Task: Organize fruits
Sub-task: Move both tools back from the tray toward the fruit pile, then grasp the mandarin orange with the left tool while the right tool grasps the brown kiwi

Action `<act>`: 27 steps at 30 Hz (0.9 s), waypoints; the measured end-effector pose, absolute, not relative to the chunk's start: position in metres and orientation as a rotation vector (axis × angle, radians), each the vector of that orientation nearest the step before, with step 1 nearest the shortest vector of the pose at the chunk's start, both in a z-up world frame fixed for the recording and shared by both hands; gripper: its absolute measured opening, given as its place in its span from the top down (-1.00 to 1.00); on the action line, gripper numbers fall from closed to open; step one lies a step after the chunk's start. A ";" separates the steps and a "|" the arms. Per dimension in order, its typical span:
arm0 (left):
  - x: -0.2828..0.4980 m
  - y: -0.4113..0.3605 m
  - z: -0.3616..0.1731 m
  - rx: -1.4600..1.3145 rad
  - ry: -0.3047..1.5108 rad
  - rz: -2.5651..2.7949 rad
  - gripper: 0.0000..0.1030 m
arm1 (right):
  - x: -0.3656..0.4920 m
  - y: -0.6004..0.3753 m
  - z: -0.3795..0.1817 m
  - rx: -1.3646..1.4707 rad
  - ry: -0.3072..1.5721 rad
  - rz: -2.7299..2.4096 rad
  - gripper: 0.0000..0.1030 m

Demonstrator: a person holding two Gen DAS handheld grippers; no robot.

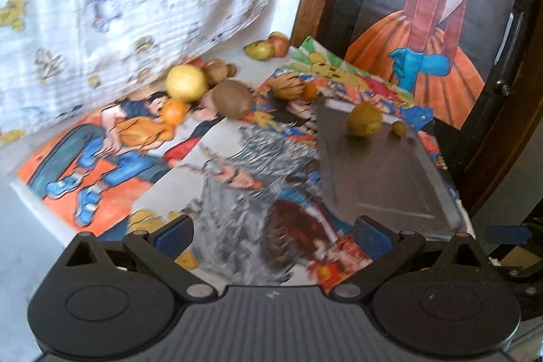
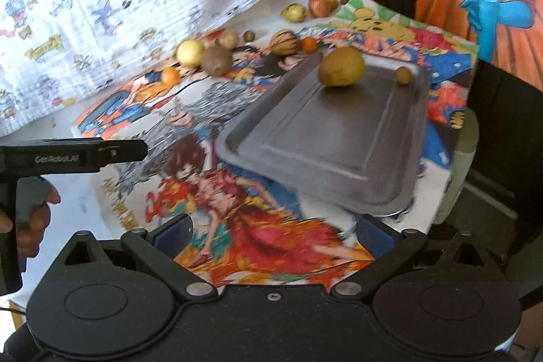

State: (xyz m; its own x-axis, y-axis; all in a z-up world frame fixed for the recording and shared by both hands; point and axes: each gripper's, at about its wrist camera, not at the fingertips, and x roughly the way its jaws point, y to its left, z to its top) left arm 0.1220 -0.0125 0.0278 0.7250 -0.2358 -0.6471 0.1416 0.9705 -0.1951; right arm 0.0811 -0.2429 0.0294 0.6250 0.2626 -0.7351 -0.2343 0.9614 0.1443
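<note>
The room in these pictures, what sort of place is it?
Probably a home, not a lab. Fruit lies on a table spread with cartoon posters, beside a metal tray. A child's printed cloth hangs behind, and a painted picture leans against dark wooden furniture.

A: What's on the metal tray [image 2: 325,138]?

B: Two pieces: a yellow-green fruit [image 2: 341,67] near the far end, resting on its side, and a small olive-brown round fruit [image 2: 403,76] just beside it toward the far corner.

A: And off the tray?

B: Beyond its far edge, a striped tan fruit [image 2: 284,42] with a small orange [image 2: 309,44] touching it. To the left, a pale yellow round fruit [image 2: 190,53] beside a fuzzy brown kiwi [image 2: 216,60], with another orange [image 2: 170,75] in front of them.

A: Anything further back?

B: A few brownish fruits [image 2: 228,38] behind the kiwi, and by the wall a green-yellow mango [image 2: 294,12] beside reddish apples [image 2: 322,4].
</note>
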 end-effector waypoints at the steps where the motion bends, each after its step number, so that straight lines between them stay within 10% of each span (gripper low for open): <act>1: 0.123 -0.009 0.027 -0.135 0.739 -0.205 -0.99 | 0.082 -0.240 0.029 0.032 0.855 0.296 -0.99; 27: 0.208 0.087 0.026 -0.081 0.690 -0.022 -0.99 | 0.245 -0.143 0.087 -0.107 0.741 0.479 -0.99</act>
State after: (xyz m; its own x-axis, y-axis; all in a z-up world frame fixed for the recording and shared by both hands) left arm 0.2077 0.0867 0.0262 0.7709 -0.0470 -0.6352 -0.0066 0.9966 -0.0817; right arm 0.2453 -0.1433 0.0868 0.6358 0.3814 -0.6711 -0.4555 0.8873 0.0727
